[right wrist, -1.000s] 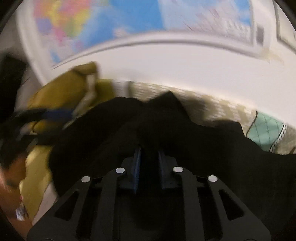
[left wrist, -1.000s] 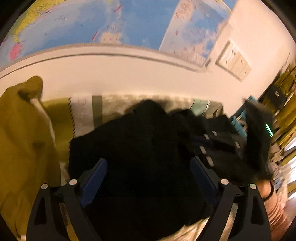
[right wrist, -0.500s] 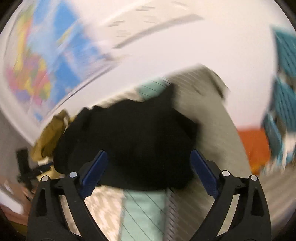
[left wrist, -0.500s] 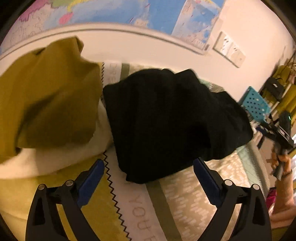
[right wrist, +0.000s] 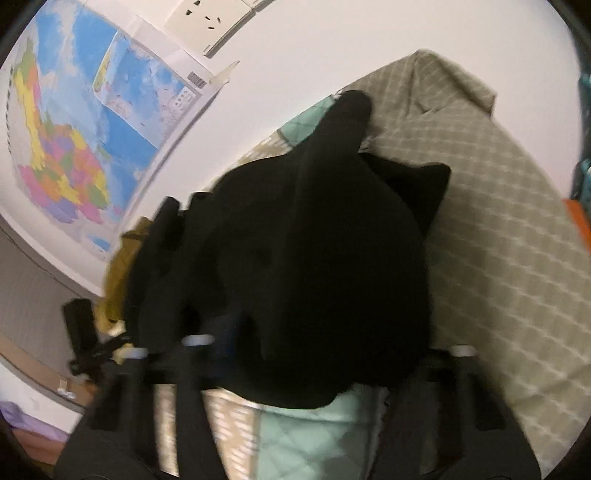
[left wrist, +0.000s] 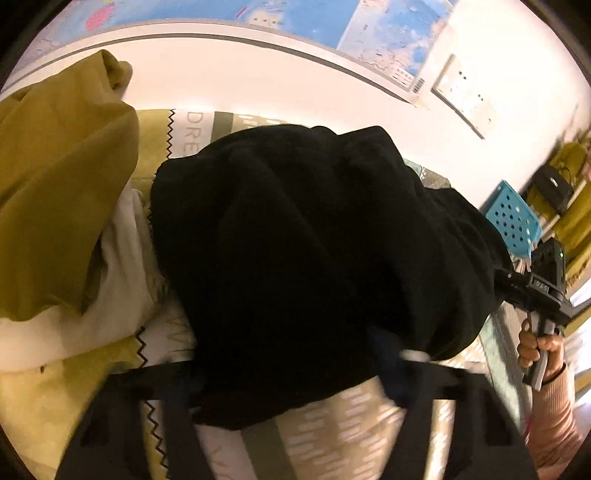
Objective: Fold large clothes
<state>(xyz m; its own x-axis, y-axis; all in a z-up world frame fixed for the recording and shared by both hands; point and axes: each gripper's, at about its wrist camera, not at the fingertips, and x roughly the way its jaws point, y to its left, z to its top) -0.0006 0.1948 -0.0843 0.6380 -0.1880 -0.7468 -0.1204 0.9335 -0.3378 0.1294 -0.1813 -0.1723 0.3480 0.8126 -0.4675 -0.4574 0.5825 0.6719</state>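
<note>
A large black garment [left wrist: 317,258] lies bunched on the patterned bedspread [left wrist: 332,435]; it also shows in the right wrist view [right wrist: 317,266]. My left gripper [left wrist: 284,398] is blurred at the garment's near edge, its jaws wide apart with cloth between them. My right gripper [right wrist: 332,354] is also blurred at the garment's near edge, with jaws apart around the cloth. The right gripper's body shows at the garment's right side in the left wrist view [left wrist: 535,291].
A mustard-yellow garment [left wrist: 62,206] over a white one [left wrist: 122,288] lies left of the black one. A wall with a map [right wrist: 74,140] and sockets [right wrist: 210,22] runs behind the bed. A blue perforated crate [left wrist: 513,221] stands right. A grey checked blanket [right wrist: 491,240] covers the bed's right part.
Both grippers, drawn back and open half a second ago, have moved in onto the black garment's near edge. One second ago the right gripper was shut on the cloth.
</note>
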